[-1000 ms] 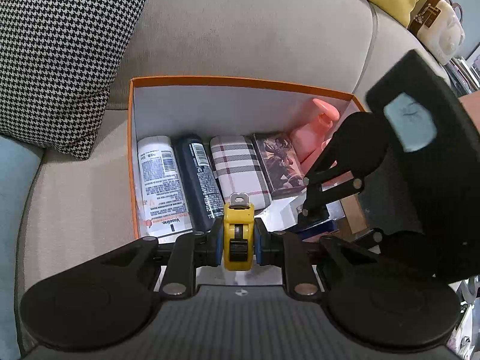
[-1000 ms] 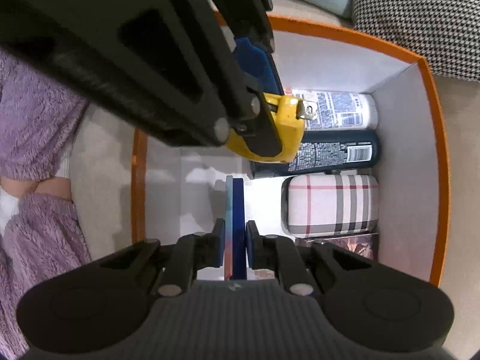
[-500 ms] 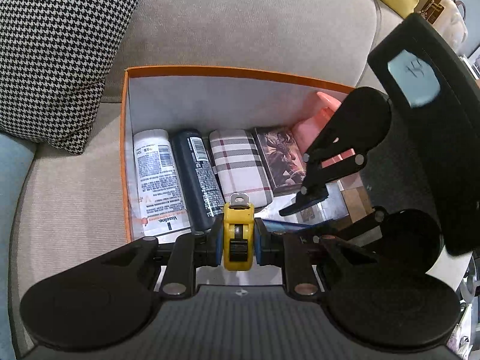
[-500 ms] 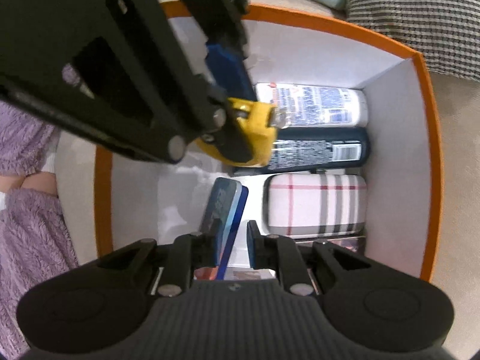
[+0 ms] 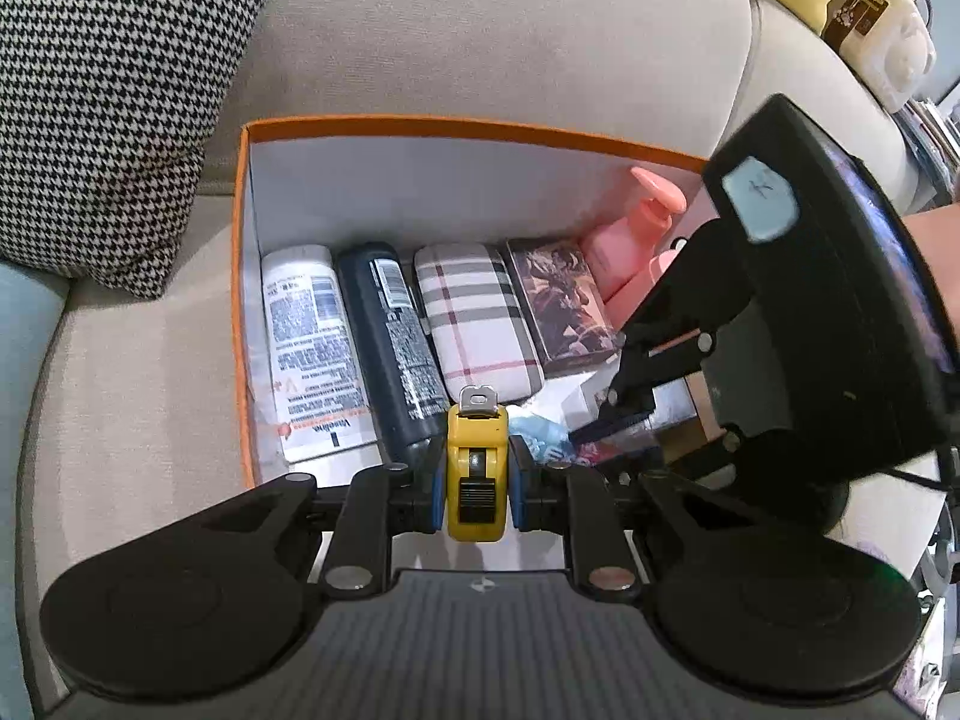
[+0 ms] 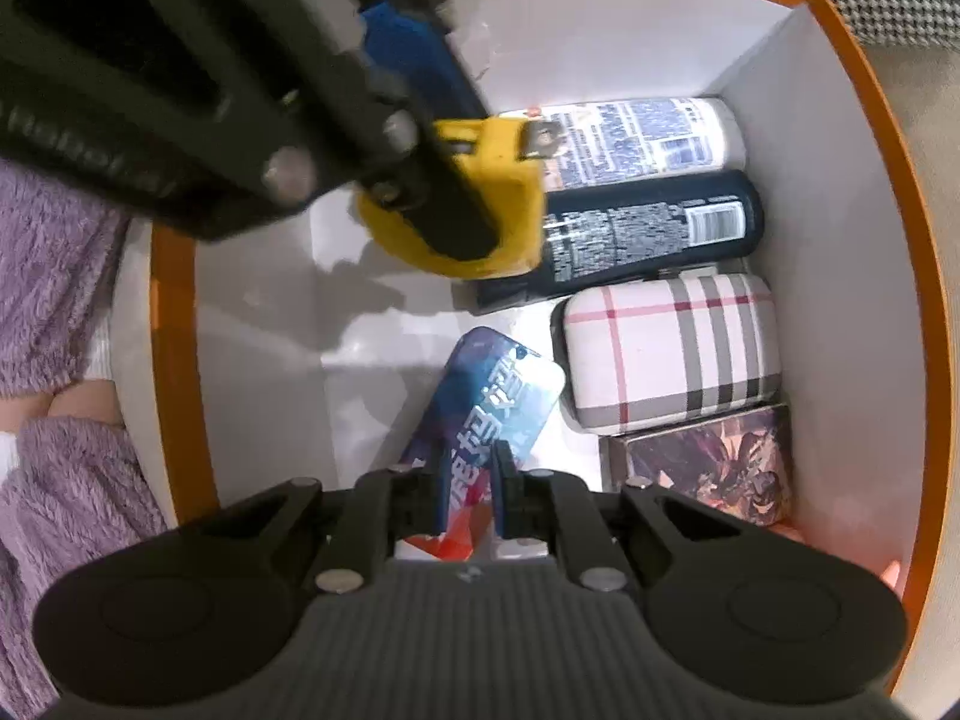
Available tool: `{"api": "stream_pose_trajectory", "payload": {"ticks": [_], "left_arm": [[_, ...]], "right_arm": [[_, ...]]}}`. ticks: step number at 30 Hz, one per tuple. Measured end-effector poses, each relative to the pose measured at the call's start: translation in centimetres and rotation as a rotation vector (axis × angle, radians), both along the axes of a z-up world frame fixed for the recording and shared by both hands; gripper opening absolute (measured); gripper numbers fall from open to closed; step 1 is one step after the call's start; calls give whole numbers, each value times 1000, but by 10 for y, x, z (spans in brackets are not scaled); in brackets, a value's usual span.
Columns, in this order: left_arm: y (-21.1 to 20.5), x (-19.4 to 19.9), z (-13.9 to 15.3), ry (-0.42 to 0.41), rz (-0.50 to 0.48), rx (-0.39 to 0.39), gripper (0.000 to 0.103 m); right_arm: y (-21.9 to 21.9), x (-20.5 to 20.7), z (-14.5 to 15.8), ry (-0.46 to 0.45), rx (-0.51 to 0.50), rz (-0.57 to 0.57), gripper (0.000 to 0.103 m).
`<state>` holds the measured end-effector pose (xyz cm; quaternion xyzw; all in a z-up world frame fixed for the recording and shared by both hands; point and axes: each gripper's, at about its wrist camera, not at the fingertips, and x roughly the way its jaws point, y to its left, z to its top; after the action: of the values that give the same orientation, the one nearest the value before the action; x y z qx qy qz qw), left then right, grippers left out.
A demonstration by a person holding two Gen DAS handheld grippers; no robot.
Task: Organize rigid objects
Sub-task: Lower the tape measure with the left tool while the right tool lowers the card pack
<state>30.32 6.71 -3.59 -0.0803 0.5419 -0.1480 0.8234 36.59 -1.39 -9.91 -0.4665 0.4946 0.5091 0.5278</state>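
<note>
**A:** Inside the orange box [image 5: 456, 127], beyond the left tongs [image 5: 477, 480]: a row lying side by side against the far wall. From the left, a white Vaseline bottle [image 5: 309, 348], a dark blue bottle [image 5: 393, 348], a plaid hard case [image 5: 474, 318], an illustrated card box [image 5: 561, 306] and a pink pump bottle [image 5: 624, 246].

**B:** And in the tongs?

**A:** Clamped narrow in the left tongs, a yellow tape measure [image 5: 477, 450], metal hook forward, over the near part of the box. Pinched almost closed in the right tongs [image 6: 471, 498], a flat blue card pack [image 6: 492, 396], tilted, down inside the box, just beside the plaid case. Touching the floor or not: cannot tell.

**B:** Room to move?

**A:** Bare white floor left of the right tongs, up to the orange rim. Packed tight on their right.

**B:** Differences between views?

**A:** From the left wrist only: the pink bottle's pump and the grey sofa [image 5: 480, 30] under the box. From the right wrist only: the printed face of the blue pack, and purple fleece clothing [image 6: 48, 300] outside the left rim.
</note>
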Motion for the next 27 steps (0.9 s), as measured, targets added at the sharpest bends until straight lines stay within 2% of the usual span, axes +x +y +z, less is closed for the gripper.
{"api": "stream_pose_trajectory", "payload": {"ticks": [4,8,16,22,23,27], "left_arm": [[-3,0,-4,34,-10,16,21],[-10,2,-11,99,-35,26,21],[-19,14,-33,232,1,-1,21],[-18,19,-44,279,31,-6,21],[-18,19,-43,280,32,-1,21],[-19,18,-45,299,38,52,25]], "right_arm": [[0,-2,-6,-30,-9,-24,15],[-5,-7,8,-84,71,-74,15],[-29,-8,30,-223,199,-239,16],[-44,-12,43,-273,251,-269,16],[-46,-11,38,-276,253,-271,16],[-52,-16,37,-288,249,-279,16]]}}
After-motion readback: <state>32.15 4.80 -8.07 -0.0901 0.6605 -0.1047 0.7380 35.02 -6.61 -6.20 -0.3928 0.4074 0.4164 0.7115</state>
